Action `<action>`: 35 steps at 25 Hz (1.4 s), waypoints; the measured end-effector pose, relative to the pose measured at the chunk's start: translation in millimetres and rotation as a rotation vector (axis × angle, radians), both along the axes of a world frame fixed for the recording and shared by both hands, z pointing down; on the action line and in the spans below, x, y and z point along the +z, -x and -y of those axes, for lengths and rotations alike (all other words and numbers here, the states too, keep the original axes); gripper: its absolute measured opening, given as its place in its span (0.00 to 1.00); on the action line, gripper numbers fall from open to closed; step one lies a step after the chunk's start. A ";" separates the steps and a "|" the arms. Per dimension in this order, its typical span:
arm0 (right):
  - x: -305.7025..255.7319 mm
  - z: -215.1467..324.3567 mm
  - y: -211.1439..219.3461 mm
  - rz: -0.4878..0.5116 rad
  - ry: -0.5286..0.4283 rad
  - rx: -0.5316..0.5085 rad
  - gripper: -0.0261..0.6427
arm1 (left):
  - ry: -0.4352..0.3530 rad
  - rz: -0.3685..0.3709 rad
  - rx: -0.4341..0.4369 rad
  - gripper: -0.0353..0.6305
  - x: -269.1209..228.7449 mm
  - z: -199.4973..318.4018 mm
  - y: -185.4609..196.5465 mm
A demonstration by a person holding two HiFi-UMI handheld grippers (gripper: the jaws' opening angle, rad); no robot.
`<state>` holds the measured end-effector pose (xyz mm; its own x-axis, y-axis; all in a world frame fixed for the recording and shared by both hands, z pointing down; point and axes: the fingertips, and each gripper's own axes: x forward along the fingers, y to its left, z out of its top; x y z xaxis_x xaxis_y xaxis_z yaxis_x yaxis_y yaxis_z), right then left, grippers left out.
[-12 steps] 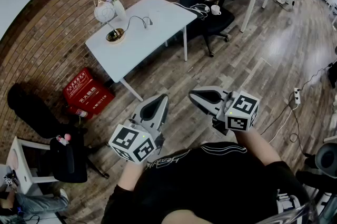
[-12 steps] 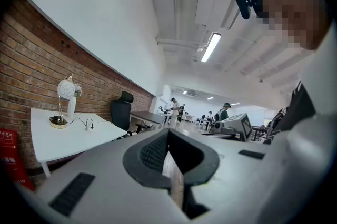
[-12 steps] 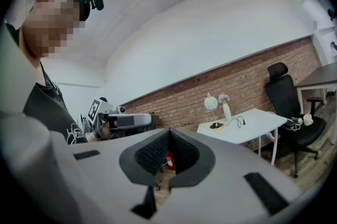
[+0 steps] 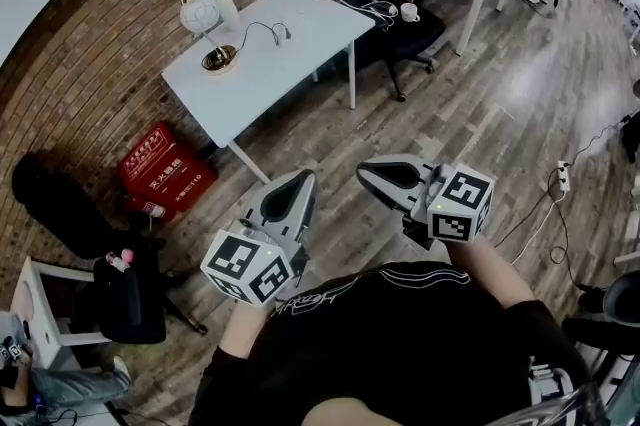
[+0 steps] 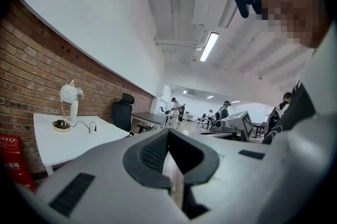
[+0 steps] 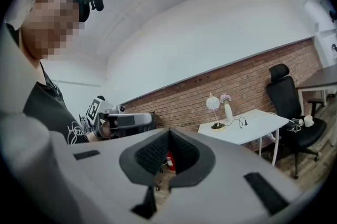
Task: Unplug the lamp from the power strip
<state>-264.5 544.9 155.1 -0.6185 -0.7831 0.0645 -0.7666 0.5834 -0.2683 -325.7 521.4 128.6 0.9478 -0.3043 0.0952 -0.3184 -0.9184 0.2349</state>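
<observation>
Well, my left gripper (image 4: 301, 177) and right gripper (image 4: 366, 173) sit shut, empty; I'd pinch the stiff plug (image 4: 286, 35), not the limp cord (image 4: 256, 29).

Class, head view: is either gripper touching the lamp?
No: the left gripper and right gripper are near the person, far from the lamp.

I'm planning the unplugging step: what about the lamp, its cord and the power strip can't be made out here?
- Cord end on the table: too small in all views to tell whether it is plugged into anything.
- Power strip on the floor: head view only, near the right edge, too small to see its sockets.
</observation>
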 end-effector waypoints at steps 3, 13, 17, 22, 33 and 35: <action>10.8 2.1 -1.1 0.001 0.031 0.009 0.03 | 0.022 -0.002 -0.004 0.06 8.3 4.3 0.5; 38.2 47.0 -50.7 0.071 0.060 0.036 0.03 | 0.047 0.054 0.007 0.06 38.8 48.2 -46.0; 52.6 89.1 -84.2 0.070 0.075 0.019 0.03 | 0.067 0.076 -0.015 0.06 53.2 92.9 -80.1; 68.9 163.1 -148.1 0.101 0.103 0.002 0.03 | 0.102 0.102 -0.055 0.06 70.9 169.6 -142.2; 85.2 297.3 -255.7 0.105 0.145 -0.085 0.03 | 0.092 0.136 -0.086 0.06 75.4 295.4 -267.3; 85.9 310.2 -261.3 0.101 0.143 -0.098 0.03 | 0.098 0.140 -0.109 0.06 79.8 308.4 -269.1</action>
